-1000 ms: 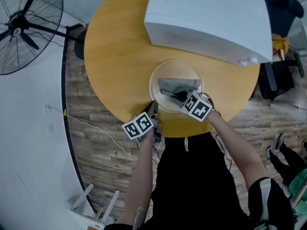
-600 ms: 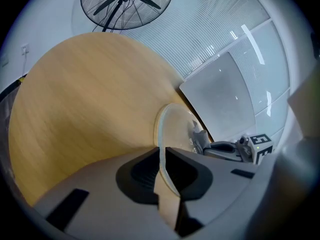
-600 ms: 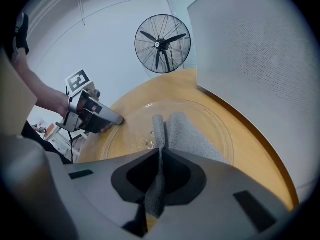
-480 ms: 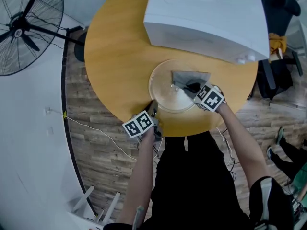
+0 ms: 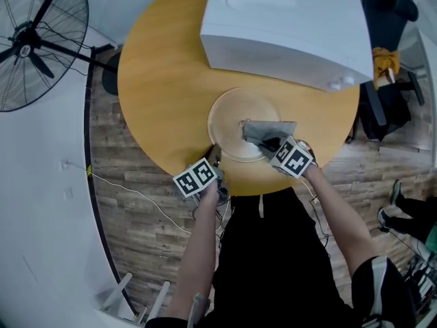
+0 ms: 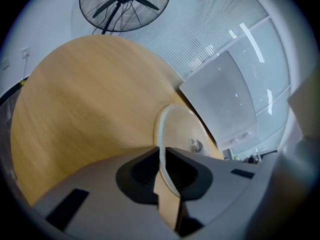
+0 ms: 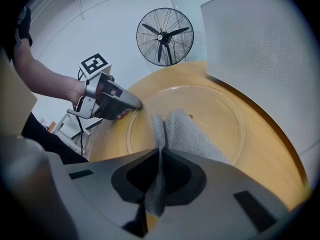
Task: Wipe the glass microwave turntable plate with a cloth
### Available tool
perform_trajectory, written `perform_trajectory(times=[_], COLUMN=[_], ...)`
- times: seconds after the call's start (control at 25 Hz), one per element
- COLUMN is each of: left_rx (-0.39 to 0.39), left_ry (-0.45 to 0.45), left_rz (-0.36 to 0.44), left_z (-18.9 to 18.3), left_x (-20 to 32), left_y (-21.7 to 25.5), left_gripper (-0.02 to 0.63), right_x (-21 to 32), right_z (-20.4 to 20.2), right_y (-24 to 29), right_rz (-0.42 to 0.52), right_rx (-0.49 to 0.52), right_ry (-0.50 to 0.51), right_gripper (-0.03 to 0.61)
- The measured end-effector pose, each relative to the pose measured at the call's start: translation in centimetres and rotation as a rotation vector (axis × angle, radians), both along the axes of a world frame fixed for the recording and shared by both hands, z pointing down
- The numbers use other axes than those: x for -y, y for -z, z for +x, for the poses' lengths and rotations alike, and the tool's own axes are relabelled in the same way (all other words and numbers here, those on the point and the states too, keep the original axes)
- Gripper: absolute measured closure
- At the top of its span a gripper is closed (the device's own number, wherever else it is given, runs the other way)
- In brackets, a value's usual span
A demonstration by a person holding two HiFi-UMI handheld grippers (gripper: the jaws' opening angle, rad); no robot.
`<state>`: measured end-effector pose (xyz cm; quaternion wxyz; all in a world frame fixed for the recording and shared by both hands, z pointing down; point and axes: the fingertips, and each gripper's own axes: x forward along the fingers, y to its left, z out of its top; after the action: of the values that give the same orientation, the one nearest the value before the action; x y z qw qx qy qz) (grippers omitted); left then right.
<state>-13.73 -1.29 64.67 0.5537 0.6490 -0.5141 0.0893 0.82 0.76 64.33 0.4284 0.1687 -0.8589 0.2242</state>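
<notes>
A clear glass turntable plate (image 5: 232,121) lies flat on the round wooden table (image 5: 157,80), in front of a white microwave (image 5: 287,26). My left gripper (image 5: 216,157) is shut on the plate's near-left rim (image 6: 161,139); the rim runs between its jaws. My right gripper (image 5: 272,142) is shut on a grey cloth (image 5: 268,131), which lies spread on the plate's right half. In the right gripper view the cloth (image 7: 187,134) trails forward over the plate (image 7: 225,114) and the left gripper (image 7: 140,104) pinches the far rim.
The microwave (image 7: 265,49) stands close behind the plate. A standing fan (image 5: 31,43) is on the floor at the left. A chair with dark bags (image 5: 389,80) is at the right. The table's near edge runs just under both grippers.
My right gripper dragged the cloth across the plate, first right and away, then back toward me. The left gripper stayed clamped on the rim.
</notes>
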Motion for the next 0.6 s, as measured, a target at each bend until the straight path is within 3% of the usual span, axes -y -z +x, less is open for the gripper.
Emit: perform_trajectory(times=[0.28,0.6], left_rx=[0.007,0.006], left_ry=[-0.001,0.004], left_rz=[0.004,0.005], left_z=[0.0,-0.1], left_x=[0.0,0.0], left_y=[0.1,0.1], left_gripper=[0.58,0.577], right_x=[-3.9,-4.7], right_z=[-4.4,-7.7], right_y=[-0.1,0.8], right_rz=[0.002,0.017], right_rx=[0.018,0.014], right_ry=[0.002,-0.008], right_gripper=[0.552,0.552])
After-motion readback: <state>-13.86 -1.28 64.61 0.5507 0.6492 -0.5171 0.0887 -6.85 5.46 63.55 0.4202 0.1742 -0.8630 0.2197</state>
